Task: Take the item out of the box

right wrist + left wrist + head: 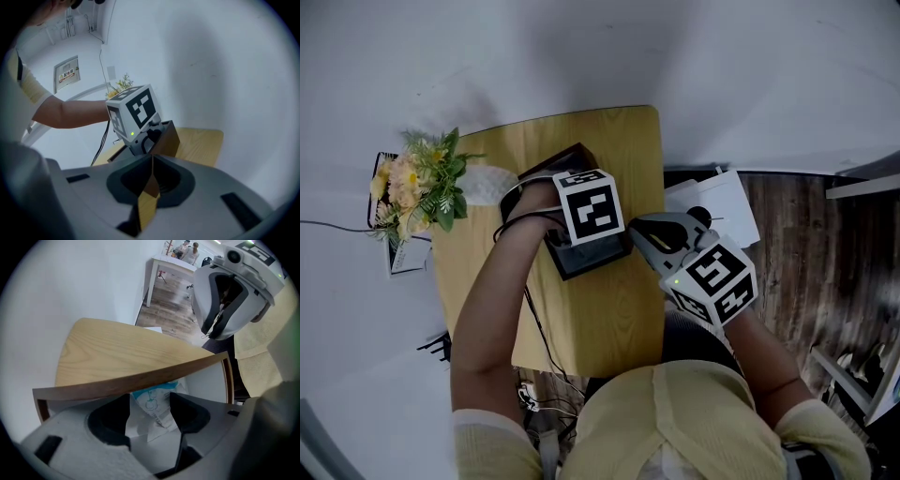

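Reaching steeply down into a dark brown open-topped box [591, 260] on a small light-wood table [609, 319] with the left gripper [149, 395], tongs spread wide either side of a white paper packet with teal print [153, 413], sitting inside the box and not yet pinched. Steadying the box with the right gripper [152, 168], pressed together on a thin brown flap [148, 201] at the box's right edge. Best done by sinking a little deeper, centring the packet between the pads, closing squarely on its firmer middle rather than a loose corner, then lifting straight up clear of the rim. Worth keeping the right-hand clamp firm to pin the box down; likely to ride up with the packet otherwise
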`<state>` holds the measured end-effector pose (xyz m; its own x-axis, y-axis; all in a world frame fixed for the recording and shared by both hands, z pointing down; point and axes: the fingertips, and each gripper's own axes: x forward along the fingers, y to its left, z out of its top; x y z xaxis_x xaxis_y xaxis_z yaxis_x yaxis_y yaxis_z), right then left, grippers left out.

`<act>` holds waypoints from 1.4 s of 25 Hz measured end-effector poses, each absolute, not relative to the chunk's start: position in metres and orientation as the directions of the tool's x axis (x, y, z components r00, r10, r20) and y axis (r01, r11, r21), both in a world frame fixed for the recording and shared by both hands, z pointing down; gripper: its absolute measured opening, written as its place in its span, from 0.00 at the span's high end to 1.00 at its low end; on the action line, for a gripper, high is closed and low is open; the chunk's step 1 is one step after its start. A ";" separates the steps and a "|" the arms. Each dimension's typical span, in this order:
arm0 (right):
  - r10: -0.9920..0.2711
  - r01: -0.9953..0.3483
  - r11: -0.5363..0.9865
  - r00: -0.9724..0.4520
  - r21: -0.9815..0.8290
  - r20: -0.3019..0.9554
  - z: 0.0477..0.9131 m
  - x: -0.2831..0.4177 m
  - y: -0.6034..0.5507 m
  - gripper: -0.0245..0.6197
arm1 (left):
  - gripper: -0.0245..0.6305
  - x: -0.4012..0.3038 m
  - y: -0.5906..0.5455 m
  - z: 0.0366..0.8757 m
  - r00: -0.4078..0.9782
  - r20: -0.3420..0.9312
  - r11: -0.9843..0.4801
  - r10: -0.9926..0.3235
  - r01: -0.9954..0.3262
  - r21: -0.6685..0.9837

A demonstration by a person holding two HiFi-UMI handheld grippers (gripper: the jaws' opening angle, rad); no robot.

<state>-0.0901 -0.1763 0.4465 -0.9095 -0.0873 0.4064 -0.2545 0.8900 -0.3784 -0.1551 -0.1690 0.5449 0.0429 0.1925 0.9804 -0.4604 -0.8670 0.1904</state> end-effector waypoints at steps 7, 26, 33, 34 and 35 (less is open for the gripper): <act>-0.088 -0.257 0.888 -0.909 -0.382 0.407 0.449 -0.088 -0.176 0.91 | 0.56 -0.152 -0.167 0.546 0.125 0.972 -0.849 0.197 -0.474 0.233; -0.098 -0.261 0.879 -0.917 -0.398 0.386 0.449 -0.072 -0.174 0.91 | 0.74 -0.144 -0.167 0.530 0.198 0.973 -0.874 0.119 -0.444 0.197; -0.097 -0.255 0.881 -0.921 -0.397 0.376 0.446 -0.071 -0.169 0.91 | 0.79 -0.137 -0.162 0.515 0.220 0.973 -0.859 0.072 -0.481 0.173; -0.098 -0.256 0.882 -0.922 -0.396 0.375 0.445 -0.071 -0.167 0.91 | 0.80 -0.136 -0.161 0.512 0.222 0.973 -0.858 0.062 -0.486 0.165; -0.099 -0.255 0.883 -0.922 -0.394 0.373 0.444 -0.072 -0.166 0.91 | 0.80 -0.136 -0.161 0.509 0.224 0.973 -0.857 0.049 -0.490 0.156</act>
<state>-0.0716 -0.1657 0.4443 -0.9224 -0.0991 0.3734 -0.2546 0.8830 -0.3944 -0.1357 -0.1607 0.5086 0.2236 0.0492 0.9734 -0.4903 -0.8575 0.1559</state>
